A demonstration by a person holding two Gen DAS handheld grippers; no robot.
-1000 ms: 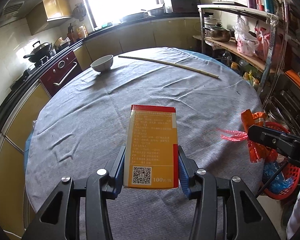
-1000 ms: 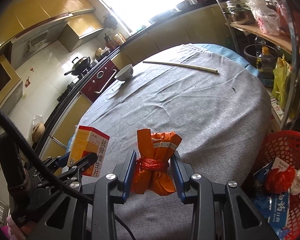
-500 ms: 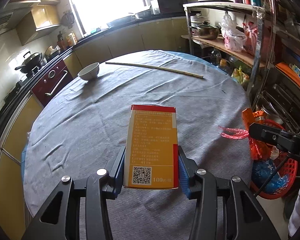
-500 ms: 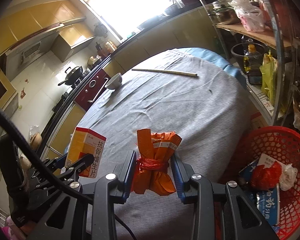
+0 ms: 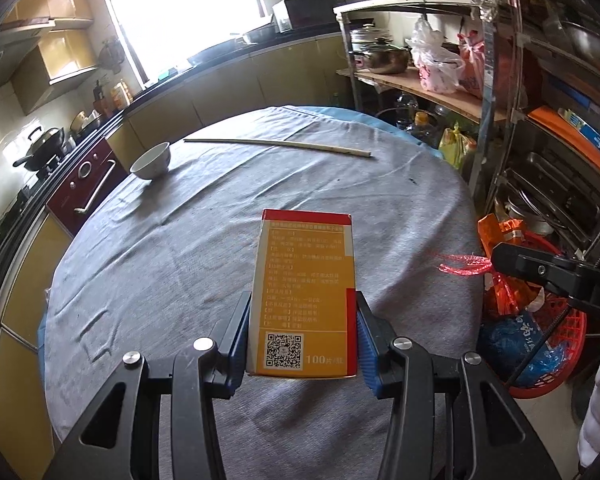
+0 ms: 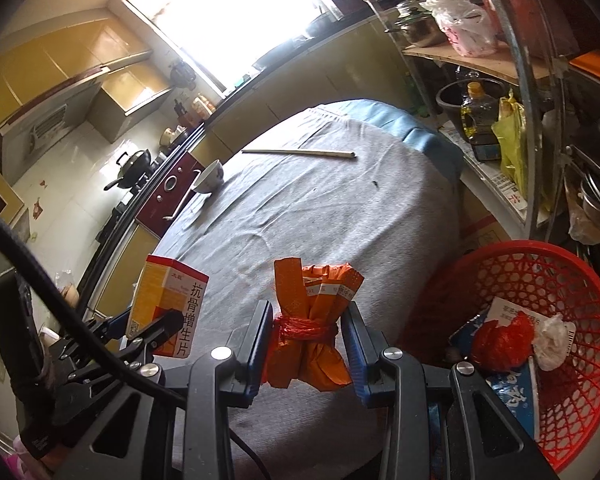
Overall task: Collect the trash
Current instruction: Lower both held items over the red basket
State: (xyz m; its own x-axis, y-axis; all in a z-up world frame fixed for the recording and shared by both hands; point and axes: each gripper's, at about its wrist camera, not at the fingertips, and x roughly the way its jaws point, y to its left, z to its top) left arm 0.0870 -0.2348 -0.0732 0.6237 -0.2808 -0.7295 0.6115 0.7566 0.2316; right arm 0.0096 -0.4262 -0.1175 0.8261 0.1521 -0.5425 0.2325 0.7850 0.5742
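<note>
My left gripper point(image 5: 303, 340) is shut on an orange and red medicine box point(image 5: 304, 292), held upright above the grey-clothed round table point(image 5: 204, 240). The same box point(image 6: 168, 312) shows at the left of the right wrist view. My right gripper point(image 6: 306, 344) is shut on a bundle of orange packets point(image 6: 312, 328) tied with red string, near the table's right edge. The bundle point(image 5: 500, 256) also appears at the right in the left wrist view. A red mesh basket point(image 6: 540, 272) stands on the floor to the right, holding a blue packet, a red bag and crumpled white paper.
A white bowl point(image 5: 152, 160) and a long thin stick point(image 5: 276, 145) lie at the table's far side. A metal shelf rack point(image 5: 480, 92) with pots, bottles and bags stands right of the table. Kitchen counters and a stove point(image 5: 40, 156) line the left wall.
Both grippers have shifted to the right with their loads. The red basket has come further into the right wrist view, and the bowl and stick have slid left in the left wrist view.
</note>
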